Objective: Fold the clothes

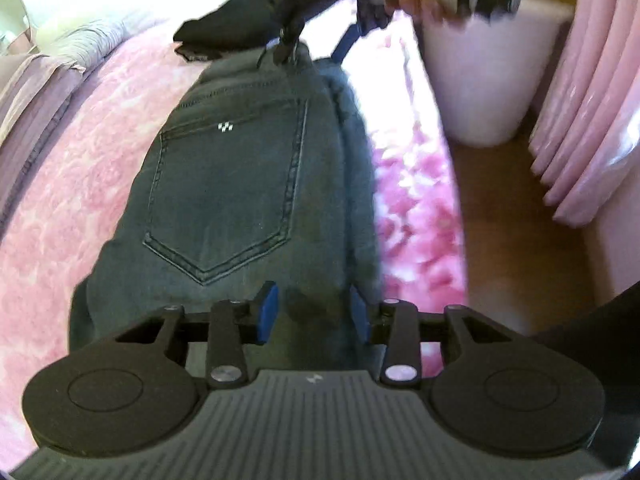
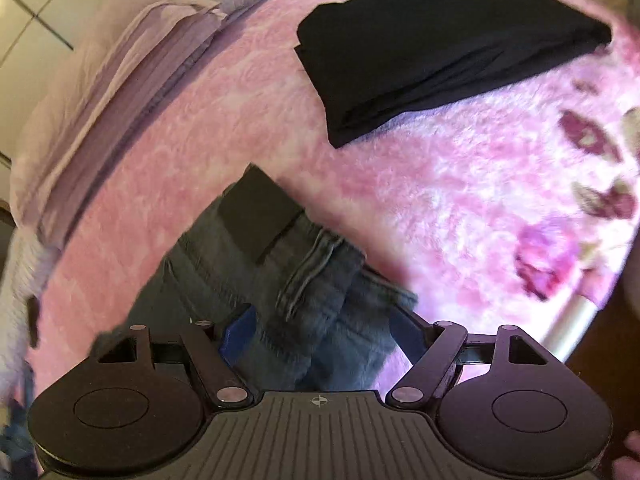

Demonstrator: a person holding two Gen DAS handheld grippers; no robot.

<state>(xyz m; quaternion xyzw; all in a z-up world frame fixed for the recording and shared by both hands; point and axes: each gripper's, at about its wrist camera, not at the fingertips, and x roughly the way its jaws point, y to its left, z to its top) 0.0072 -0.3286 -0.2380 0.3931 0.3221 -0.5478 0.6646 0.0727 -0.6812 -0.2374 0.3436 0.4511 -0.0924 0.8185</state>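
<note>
Dark grey jeans [image 1: 240, 184] lie folded on a pink blanket [image 1: 72, 184], back pocket up. My left gripper [image 1: 314, 312] is open, its blue pads [image 1: 267, 312] on either side of the jeans' near edge. The right gripper [image 1: 290, 46] shows at the jeans' far end in the left wrist view. In the right wrist view the right gripper [image 2: 320, 330] is open around the waistband of the jeans [image 2: 304, 276], by a belt loop and a dark label. A folded black garment [image 2: 440, 44] lies further off on the blanket [image 2: 248, 128].
A folded lilac quilt [image 2: 112, 92] lies along the bed's left side. A white round bin [image 1: 484, 76] stands on the brown floor [image 1: 516, 240] right of the bed, next to pink curtains [image 1: 592, 112].
</note>
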